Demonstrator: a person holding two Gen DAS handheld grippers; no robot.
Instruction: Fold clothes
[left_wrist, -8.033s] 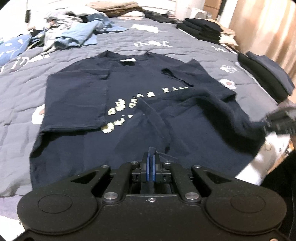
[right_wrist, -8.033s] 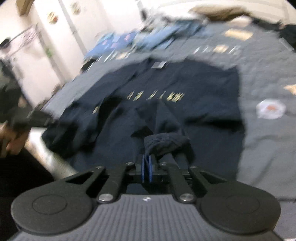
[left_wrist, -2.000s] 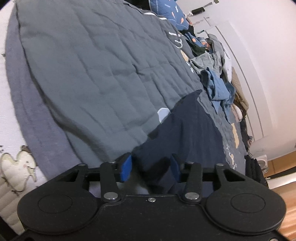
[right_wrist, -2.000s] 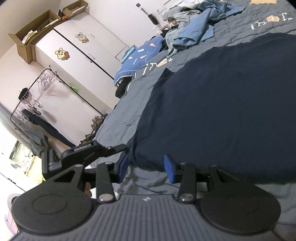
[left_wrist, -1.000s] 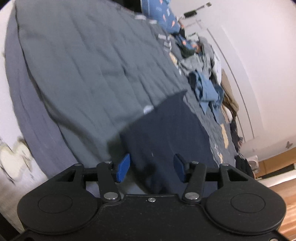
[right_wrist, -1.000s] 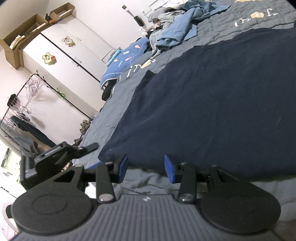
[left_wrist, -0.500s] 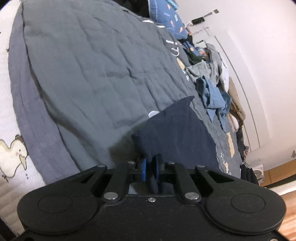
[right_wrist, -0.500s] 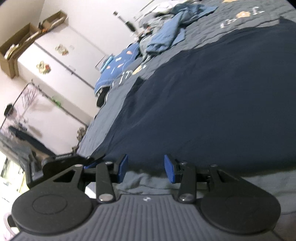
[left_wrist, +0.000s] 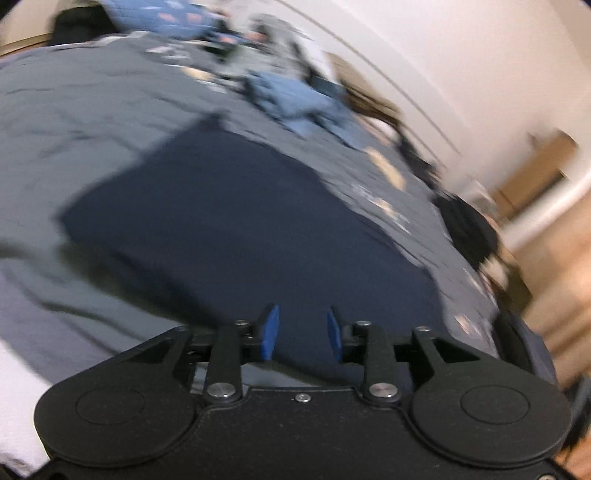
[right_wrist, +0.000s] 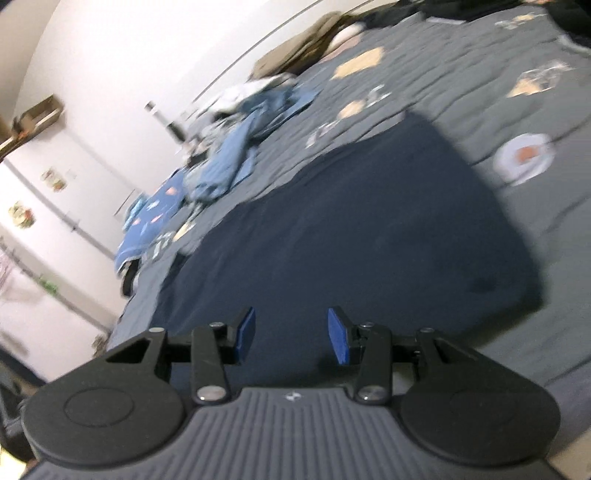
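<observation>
Left wrist view
Shirt: navy shirt (left_wrist: 236, 221), folded into a flat, soft rectangle on the grey quilted bedspread (left_wrist: 74, 110).
Left gripper (left_wrist: 301, 334): tilted downward over the shirt's near edge, blue pads (left_wrist: 269, 332) apart and opening, nothing pinched between them.

Right wrist view
Shirt: (right_wrist: 369, 236) matte, smooth, corners rounded; crumpled light-blue clothes (right_wrist: 236, 155) lie beyond it.
Right gripper (right_wrist: 291, 334): angled down above the near hem, released, pads wide apart, gripping nothing.
</observation>
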